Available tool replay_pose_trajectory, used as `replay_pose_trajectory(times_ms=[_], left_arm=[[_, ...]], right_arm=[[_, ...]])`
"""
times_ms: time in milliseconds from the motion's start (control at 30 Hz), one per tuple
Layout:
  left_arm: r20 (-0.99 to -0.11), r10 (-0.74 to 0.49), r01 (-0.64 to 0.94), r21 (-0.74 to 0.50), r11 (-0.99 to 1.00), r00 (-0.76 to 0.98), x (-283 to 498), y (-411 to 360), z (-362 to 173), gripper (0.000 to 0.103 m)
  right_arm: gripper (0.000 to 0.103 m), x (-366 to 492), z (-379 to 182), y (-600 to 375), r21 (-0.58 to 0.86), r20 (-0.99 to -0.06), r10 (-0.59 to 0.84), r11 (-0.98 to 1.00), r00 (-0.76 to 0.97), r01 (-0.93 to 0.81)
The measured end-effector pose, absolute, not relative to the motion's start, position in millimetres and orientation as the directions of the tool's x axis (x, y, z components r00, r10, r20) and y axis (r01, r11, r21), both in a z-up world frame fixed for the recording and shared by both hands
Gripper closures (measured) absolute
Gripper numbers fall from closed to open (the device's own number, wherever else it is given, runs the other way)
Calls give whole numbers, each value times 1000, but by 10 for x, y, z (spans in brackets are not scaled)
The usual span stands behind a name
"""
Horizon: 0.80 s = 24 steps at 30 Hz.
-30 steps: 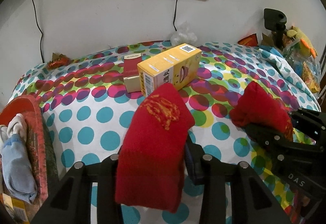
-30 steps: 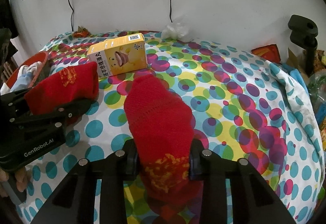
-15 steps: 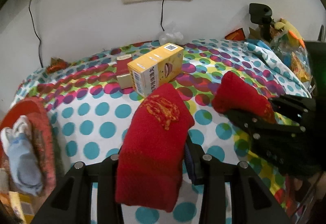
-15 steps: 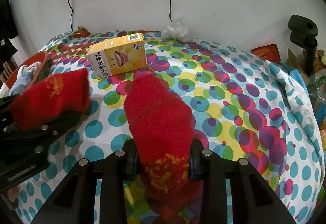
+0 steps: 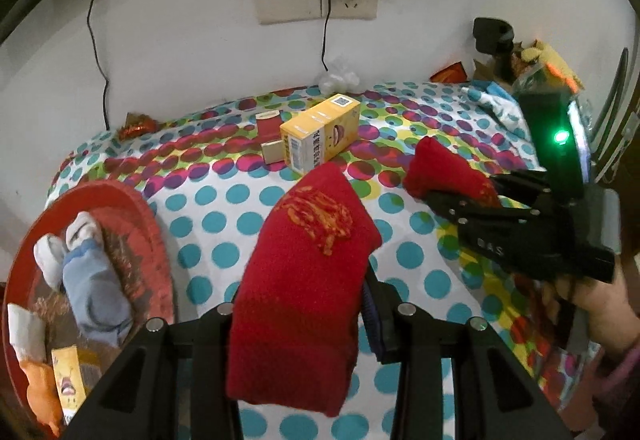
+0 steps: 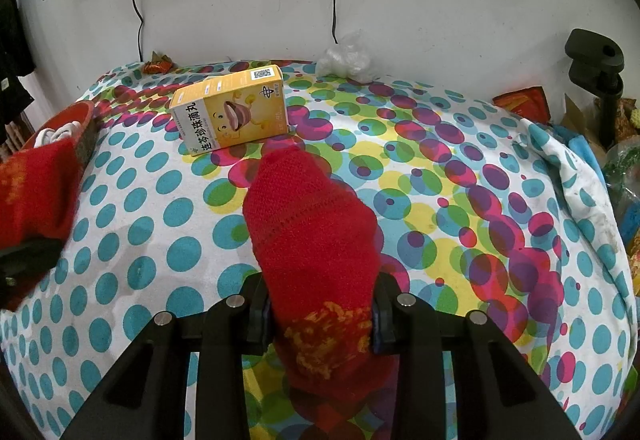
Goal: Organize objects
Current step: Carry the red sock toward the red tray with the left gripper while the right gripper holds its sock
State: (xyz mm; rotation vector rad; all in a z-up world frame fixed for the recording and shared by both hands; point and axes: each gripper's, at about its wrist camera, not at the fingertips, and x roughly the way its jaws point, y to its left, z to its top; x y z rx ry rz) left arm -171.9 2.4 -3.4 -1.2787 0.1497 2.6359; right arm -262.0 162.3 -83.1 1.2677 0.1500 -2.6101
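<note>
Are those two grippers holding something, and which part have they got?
Yes. The left gripper clamps one red sock near its cuff end; the right gripper clamps the other red sock around its yellow-patterned part.

The box point(image 6: 230, 112) is lying on the bedspread point(image 6: 440, 200), serving as the landmark; a smaller pack point(image 5: 270, 142) is sitting just beside it on its left, touching it; a crumpled bag point(image 6: 348, 58) is resting behind it to the right, against the wall; a wrapper point(image 6: 158, 64) is lying behind it to the left; the tray point(image 5: 136, 216) is sitting well to its left and nearer — rolled socks point(image 5: 94, 288) are lying in it; before the box, two socks are hanging above the bedspread — one sock point(image 5: 304, 280) to the left, the other sock point(image 6: 316, 240) to the right.
</note>
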Motion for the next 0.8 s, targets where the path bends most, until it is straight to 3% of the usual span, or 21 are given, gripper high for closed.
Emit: replay_pose_trajectory(times_ms=[233,567,800], left_arm=[[-780,72,-170,44,-985,-622,-1562,-387,176,64],[-782,-118,-3,152,-988,-612,-1480,-1237,306,64],[-808,-160,92,131,-987,-566,-1516,-1741,206,64]], right_arm=[[69,-2619,-832,1619,9,-785,-164,-967,-597,254],[69,-2620,-834,1615,9,-785,-162,-968,-598,251],[69,-2624,-832,1618,8,-785,-162,-968,-598,251]])
